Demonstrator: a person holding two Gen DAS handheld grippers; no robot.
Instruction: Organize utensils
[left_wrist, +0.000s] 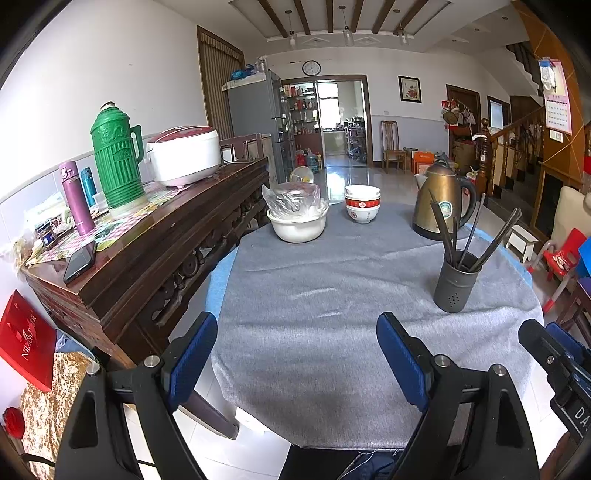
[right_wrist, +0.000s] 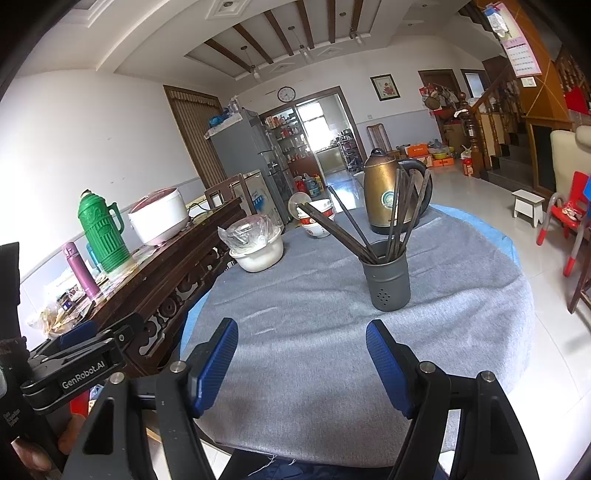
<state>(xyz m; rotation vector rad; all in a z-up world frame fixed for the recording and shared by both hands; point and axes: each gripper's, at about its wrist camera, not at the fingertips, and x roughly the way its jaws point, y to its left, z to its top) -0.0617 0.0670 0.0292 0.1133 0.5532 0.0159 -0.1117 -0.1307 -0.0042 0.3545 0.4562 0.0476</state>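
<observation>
A round desk (left_wrist: 369, 332) covered with a grey cloth (right_wrist: 332, 369) fills both views. On it, toward the right side in the left wrist view, stands a dark grey holder (left_wrist: 455, 282) with small holes low on its wall. Dark chopsticks (left_wrist: 471, 232) stand in it, leaning outward in several directions; in the right wrist view the same holder (right_wrist: 386, 277) sits nearly straight ahead, with its chopsticks (right_wrist: 354, 230) fanning left and up.

The left hand-held gripper (left_wrist: 297, 354) hovers over the near edge of the desk with its blue-padded fingers (left_wrist: 192, 354) spread wide and nothing between them. The right hand-held gripper (right_wrist: 301, 363) is likewise wide open and holds nothing, its fingers (right_wrist: 388, 365) pointing at the holder but well short of it. The two grippers sit side by side, each showing at the edge of the other's view.

Behind the holder stands a bronze kettle (left_wrist: 441, 197). Farther left, at the far side of the desk, are stacked red-and-white bowls (left_wrist: 362, 203) and a white basin (left_wrist: 297, 221) with clear plastic bunched over its contents. A dark wooden sideboard (left_wrist: 155, 251) beside the desk carries a green thermos (left_wrist: 116, 162), a white rice cooker (left_wrist: 184, 155), a purple flask (left_wrist: 75, 197) and a phone (left_wrist: 79, 262).
</observation>
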